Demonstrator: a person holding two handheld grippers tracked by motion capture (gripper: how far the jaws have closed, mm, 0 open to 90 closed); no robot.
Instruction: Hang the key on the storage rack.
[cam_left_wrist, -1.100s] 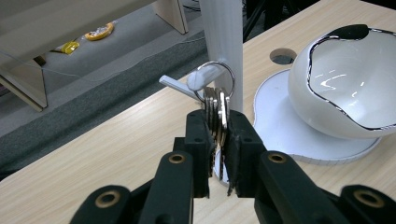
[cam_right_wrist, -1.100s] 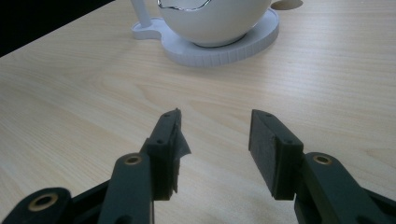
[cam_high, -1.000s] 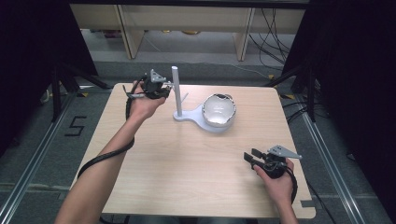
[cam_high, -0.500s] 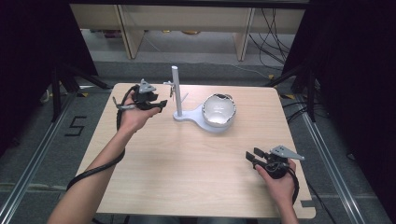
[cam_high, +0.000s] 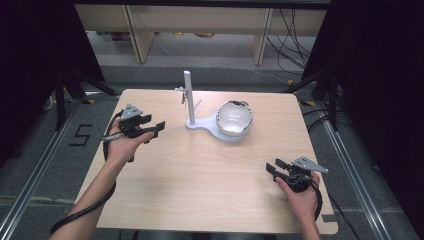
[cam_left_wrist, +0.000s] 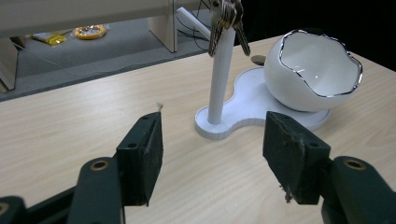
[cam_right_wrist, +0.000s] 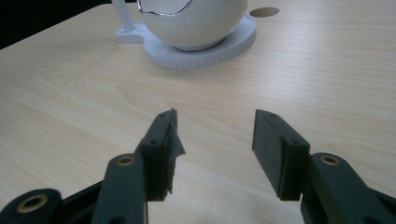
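Already hung, the keys (cam_left_wrist: 227, 18) dangle from the white post (cam_high: 189, 97) of a stand (cam_high: 212, 128) on the pale worktop (cam_high: 200, 185), beside its egg-shaped bowl (cam_high: 234, 118). Left gripper (cam_high: 156, 128), jaws just opened wide and empty, sits apart from the post; right gripper (cam_high: 274, 169) rests wide, empty. Judged: release done, withdrawal next.

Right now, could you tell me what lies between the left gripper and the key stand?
Nothing: in the left gripper view, only bare wooden table separates the open left gripper from the key stand, where keys hang.
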